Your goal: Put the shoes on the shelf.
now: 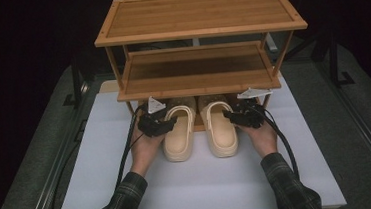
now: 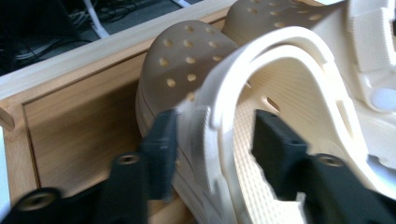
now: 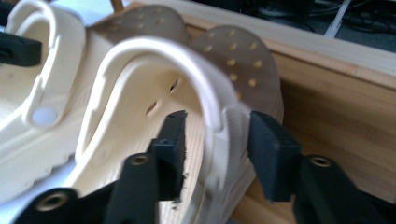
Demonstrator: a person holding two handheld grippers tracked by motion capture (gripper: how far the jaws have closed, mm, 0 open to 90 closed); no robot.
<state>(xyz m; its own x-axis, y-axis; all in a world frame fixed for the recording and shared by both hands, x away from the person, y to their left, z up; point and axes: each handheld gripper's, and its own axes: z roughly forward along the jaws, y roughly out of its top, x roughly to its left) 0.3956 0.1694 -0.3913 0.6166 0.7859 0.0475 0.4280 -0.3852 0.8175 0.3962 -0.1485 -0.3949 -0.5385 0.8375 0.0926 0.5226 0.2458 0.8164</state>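
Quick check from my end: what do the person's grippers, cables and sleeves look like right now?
Both the left gripper and the right gripper are black, each with two blocky jaws fixed by brass-coloured screws. A grey three-cornered plate sits on top of each. A black cable trails back from each gripper along the forearm. The sleeves are dark green plaid.

Two cream perforated clogs stood side by side at the centre of the high view, the left clog (image 1: 179, 133) and right clog (image 1: 220, 128) just apart, soles down. Their toes seemingly sat on the lowest wooden board, heels toward the bottom of the frame.
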